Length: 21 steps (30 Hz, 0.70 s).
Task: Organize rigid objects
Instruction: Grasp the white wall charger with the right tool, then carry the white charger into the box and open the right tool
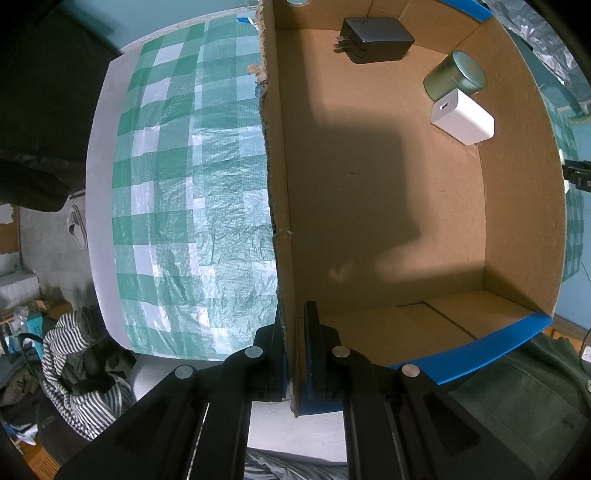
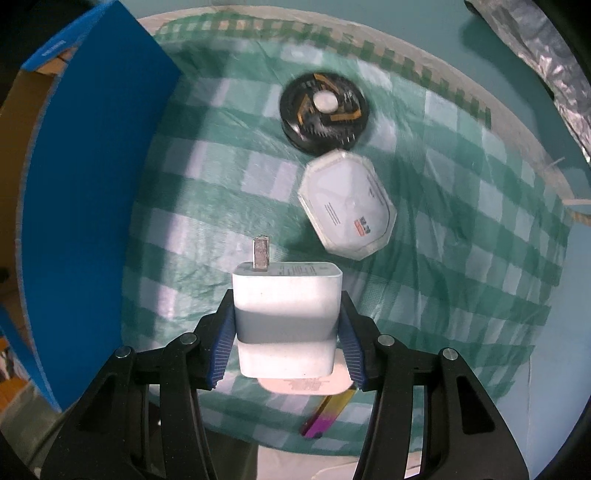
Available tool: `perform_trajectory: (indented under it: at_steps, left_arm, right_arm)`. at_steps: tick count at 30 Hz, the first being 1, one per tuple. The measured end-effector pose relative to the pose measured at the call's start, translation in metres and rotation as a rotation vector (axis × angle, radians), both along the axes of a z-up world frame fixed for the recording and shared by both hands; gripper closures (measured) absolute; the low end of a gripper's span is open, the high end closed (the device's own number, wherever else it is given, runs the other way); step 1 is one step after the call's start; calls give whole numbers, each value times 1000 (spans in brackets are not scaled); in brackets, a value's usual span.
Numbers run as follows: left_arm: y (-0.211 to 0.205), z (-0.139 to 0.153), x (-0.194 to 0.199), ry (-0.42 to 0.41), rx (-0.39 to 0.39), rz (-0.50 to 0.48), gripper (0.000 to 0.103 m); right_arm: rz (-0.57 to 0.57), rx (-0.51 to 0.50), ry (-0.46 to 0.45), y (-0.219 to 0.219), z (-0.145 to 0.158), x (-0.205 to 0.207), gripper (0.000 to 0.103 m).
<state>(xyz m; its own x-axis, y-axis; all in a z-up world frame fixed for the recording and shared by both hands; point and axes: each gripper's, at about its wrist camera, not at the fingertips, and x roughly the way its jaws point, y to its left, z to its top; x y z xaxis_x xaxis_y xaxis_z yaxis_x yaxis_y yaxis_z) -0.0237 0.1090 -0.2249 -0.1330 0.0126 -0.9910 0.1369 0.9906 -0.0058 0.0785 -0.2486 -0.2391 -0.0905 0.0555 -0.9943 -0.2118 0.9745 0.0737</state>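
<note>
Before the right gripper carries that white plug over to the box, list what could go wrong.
1. The right gripper pinches only the lower half of the white charger; its smooth sides could let it slip or twist out.
2. The left gripper clamps the torn wall of the cardboard box; a tug might tear it further or shift the box.
3. A drop into the box could strike the white adapter, green tin or black adapter.

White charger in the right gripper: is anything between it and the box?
Only the box's blue wall, standing to the charger's left; it has to go over that. The right gripper is shut on the charger. The left gripper clamps the box's other wall.
</note>
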Motion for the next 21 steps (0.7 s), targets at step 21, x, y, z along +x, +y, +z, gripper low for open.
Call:
perform_trajectory:
  at_steps: [21]
  left_arm:
    - [0,0,1,-1,-1,0,96]
  right_arm:
    - [185,49,-88,57,88,22,51]
